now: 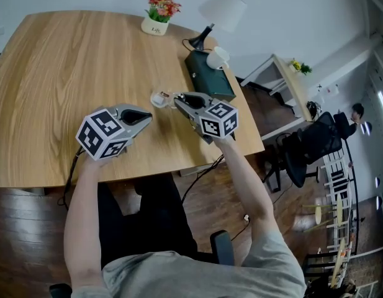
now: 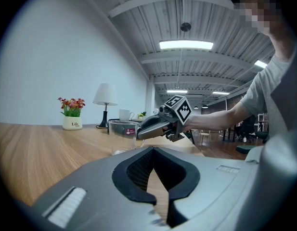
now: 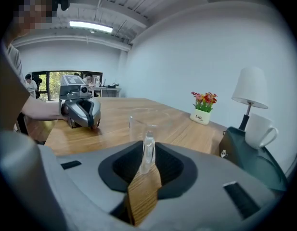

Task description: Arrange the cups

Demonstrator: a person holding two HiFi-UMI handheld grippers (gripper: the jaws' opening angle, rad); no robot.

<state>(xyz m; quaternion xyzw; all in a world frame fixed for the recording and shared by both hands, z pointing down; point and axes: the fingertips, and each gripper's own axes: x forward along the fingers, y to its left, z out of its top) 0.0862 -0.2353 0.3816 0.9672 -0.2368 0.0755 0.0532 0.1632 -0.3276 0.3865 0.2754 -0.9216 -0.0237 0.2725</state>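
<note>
A small clear glass cup (image 1: 160, 98) stands upright on the wooden table (image 1: 67, 73), just right of the middle. My right gripper (image 1: 177, 98) reaches it from the right. In the right gripper view its jaws straddle the cup's near wall (image 3: 148, 150) without pressing on it, so the right gripper (image 3: 148, 148) is open. The left gripper (image 1: 148, 114) rests low over the table a little nearer to me, shut and empty, pointing at the cup (image 2: 123, 136). From the left gripper view, the right gripper (image 2: 138, 133) touches the cup's rim.
At the table's far side stand a white pot of flowers (image 1: 157, 17), a white lamp (image 1: 219, 11) and a white mug (image 1: 217, 58) on a dark green box (image 1: 210, 73). The table's right edge lies just beyond my right hand. A black office chair (image 1: 315, 144) stands off to the right.
</note>
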